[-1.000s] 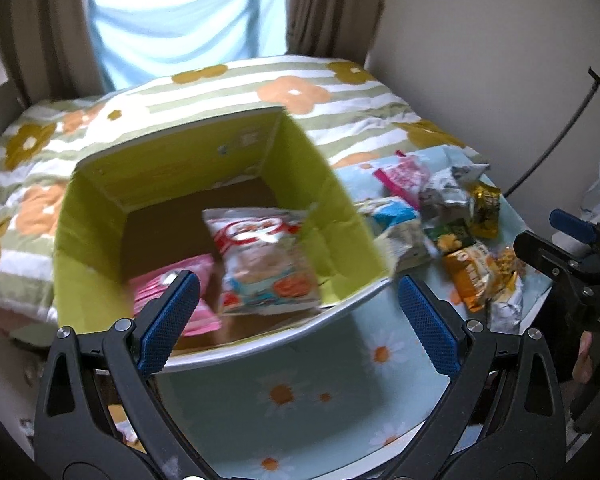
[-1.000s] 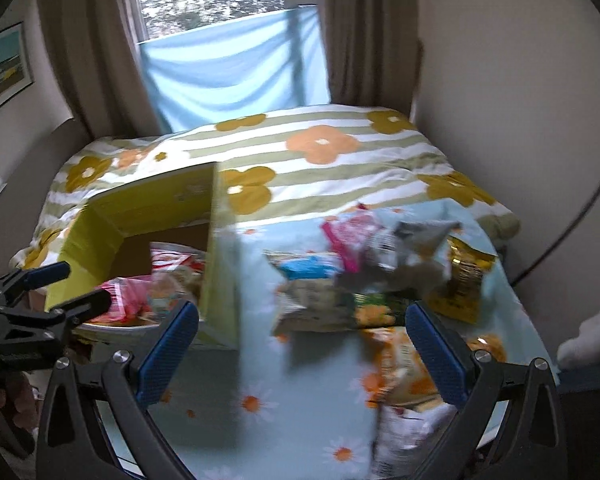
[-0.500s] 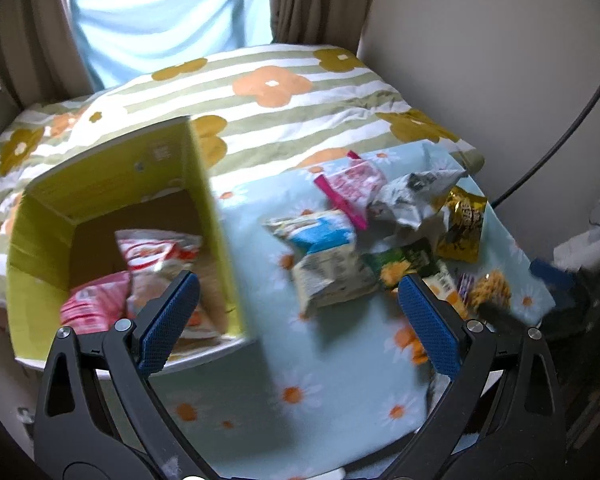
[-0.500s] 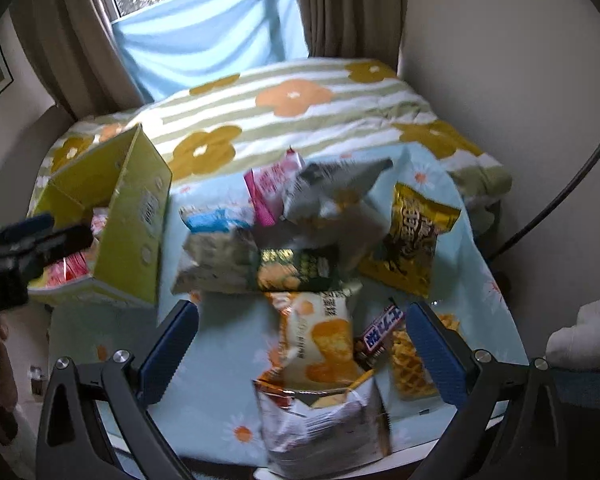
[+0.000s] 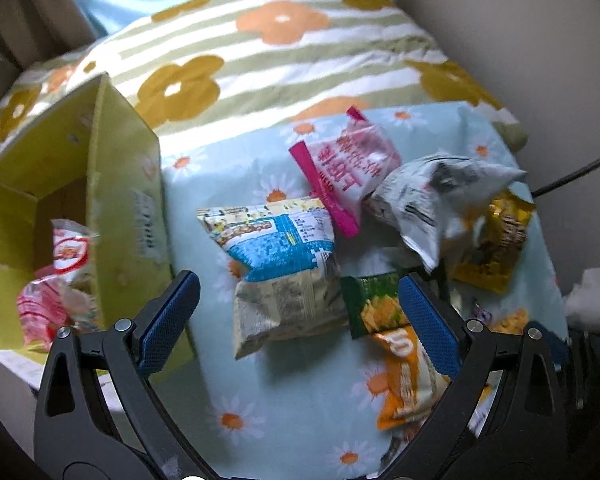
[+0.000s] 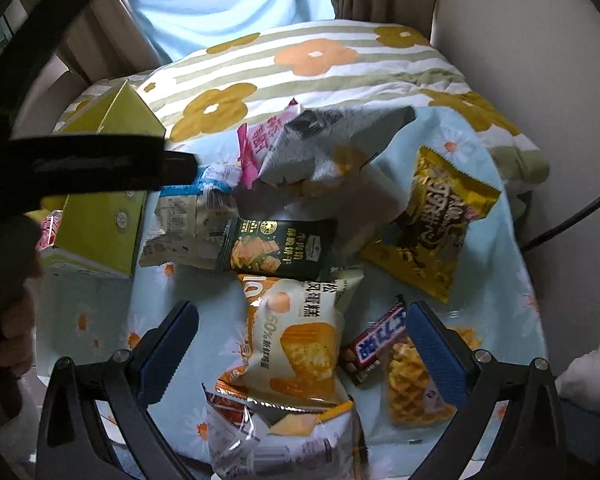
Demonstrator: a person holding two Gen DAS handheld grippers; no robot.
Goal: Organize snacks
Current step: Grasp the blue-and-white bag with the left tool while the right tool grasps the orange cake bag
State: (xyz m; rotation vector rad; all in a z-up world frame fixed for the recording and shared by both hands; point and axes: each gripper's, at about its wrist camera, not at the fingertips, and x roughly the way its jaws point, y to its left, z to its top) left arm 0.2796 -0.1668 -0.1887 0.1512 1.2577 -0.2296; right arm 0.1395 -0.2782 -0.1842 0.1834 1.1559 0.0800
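Note:
A yellow-green cardboard box stands at the left with red-and-white snack packs inside; it also shows in the right wrist view. Loose snacks lie on the daisy cloth: a blue-and-white pack, a pink pack, a grey-white pack, a dark green cracker pack, an orange cake pack, a gold pack, a chocolate bar, a waffle pack. My left gripper is open above the blue-and-white pack. My right gripper is open above the orange cake pack.
The pale blue daisy cloth covers a small table against a bed with a striped flower quilt. A wall and a dark cable are on the right. Curtains and a window are behind the bed.
Both grippers have swung right from the box toward the snack pile and moved closer to it. Both stay open and empty.

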